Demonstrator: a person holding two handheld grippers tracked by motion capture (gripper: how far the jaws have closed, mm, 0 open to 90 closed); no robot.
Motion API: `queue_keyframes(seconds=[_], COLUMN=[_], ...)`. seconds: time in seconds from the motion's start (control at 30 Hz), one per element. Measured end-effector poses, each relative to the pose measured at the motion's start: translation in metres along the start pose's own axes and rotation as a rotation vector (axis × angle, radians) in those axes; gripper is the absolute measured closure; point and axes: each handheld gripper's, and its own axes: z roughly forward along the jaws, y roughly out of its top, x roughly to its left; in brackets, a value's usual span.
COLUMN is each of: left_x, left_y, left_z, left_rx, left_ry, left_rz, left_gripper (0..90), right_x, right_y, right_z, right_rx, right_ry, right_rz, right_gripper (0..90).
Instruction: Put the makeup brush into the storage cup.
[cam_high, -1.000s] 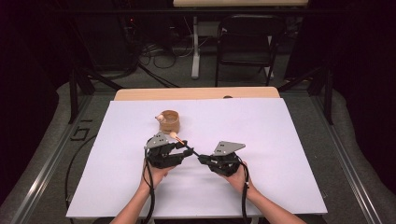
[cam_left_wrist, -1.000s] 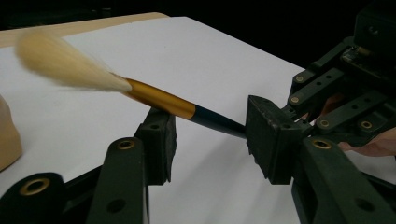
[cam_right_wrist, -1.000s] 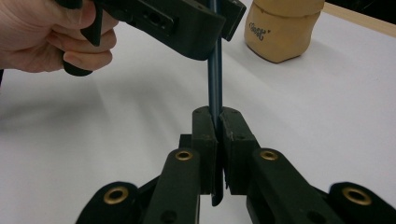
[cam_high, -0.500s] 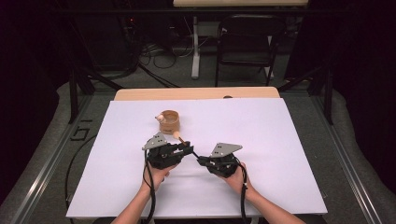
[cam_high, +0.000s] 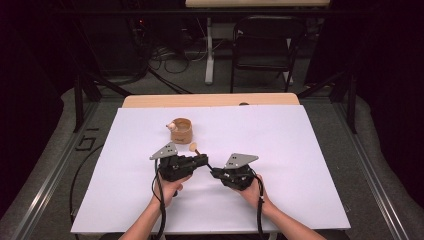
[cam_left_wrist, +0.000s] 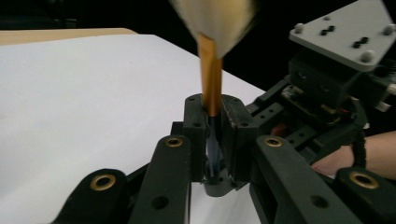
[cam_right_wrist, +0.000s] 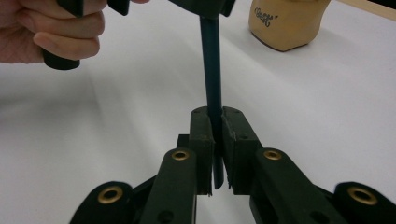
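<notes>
Left gripper (cam_left_wrist: 212, 140) just closing its jaws on a gold-and-dark-handled makeup brush (cam_left_wrist: 211, 88), right gripper (cam_right_wrist: 214, 140) clamping its dark end, mid-tabletop (cam_high: 310, 150), tan wooden cup (cam_high: 181, 131) sitting toward the far edge.

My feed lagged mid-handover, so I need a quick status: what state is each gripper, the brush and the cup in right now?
Left gripper: shut on the brush at its gold ferrule; its jaws have just been closing.
Right gripper: shut on the brush's dark handle.
Brush: clamped by both grippers, bristle end toward the cup.
Cup: upright on the white sheet, apart from both grippers, a small pale thing at its rim.
</notes>
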Motion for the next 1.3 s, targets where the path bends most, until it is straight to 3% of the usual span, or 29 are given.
queue_keyframes(seconds=[0.27, 0.3, 0.37, 0.4, 0.5, 0.53, 0.7, 0.97, 1.0, 1.3], left_x=[-0.004, -0.004, -0.004, -0.003, -0.002, -0.001, 0.0, 0.006, 0.006, 0.009], left_y=[0.003, 0.004, 0.005, 0.005, 0.007, 0.009, 0.013, 0.02, 0.022, 0.026], left_z=[-0.002, -0.003, -0.005, -0.007, -0.01, -0.013, -0.022, -0.036, -0.039, -0.047], left_rx=[0.011, 0.01, 0.009, 0.009, 0.01, 0.013, 0.011, 0.036, 0.047, 0.073], left_ry=[0.003, 0.009, 0.017, 0.024, 0.035, 0.051, 0.081, 0.15, 0.181, 0.202], left_rz=[0.033, 0.037, 0.043, 0.049, 0.05, 0.057, 0.07, 0.087, 0.093, 0.107], left_gripper=[83.3, 83.3, 83.3, 83.2, 83.3, 83.3, 83.2, 83.3, 83.3, 83.3], right_x=[-0.002, -0.002, -0.003, -0.004, -0.006, -0.007, -0.011, -0.02, -0.022, -0.024], right_y=[0.001, 0.001, 0.001, 0.002, 0.002, 0.003, 0.002, -0.001, -0.003, -0.009], right_z=[-0.003, -0.004, -0.006, -0.009, -0.012, -0.016, -0.031, -0.054, -0.059, -0.073], right_rx=[-0.003, 0.0, 0.0, -0.012, -0.023, -0.039, -0.072, -0.107, -0.107, -0.099], right_ry=[-0.017, -0.033, -0.037, -0.041, -0.05, -0.047, -0.067, -0.101, -0.107, -0.124], right_rz=[0.01, 0.019, 0.019, 0.024, 0.024, 0.026, 0.031, 0.049, 0.056, 0.042], right_gripper=[62.1, 52.9, 52.3, 43.9, 37.1, 28.9, 18.0, 11.6, 10.0, 3.6])
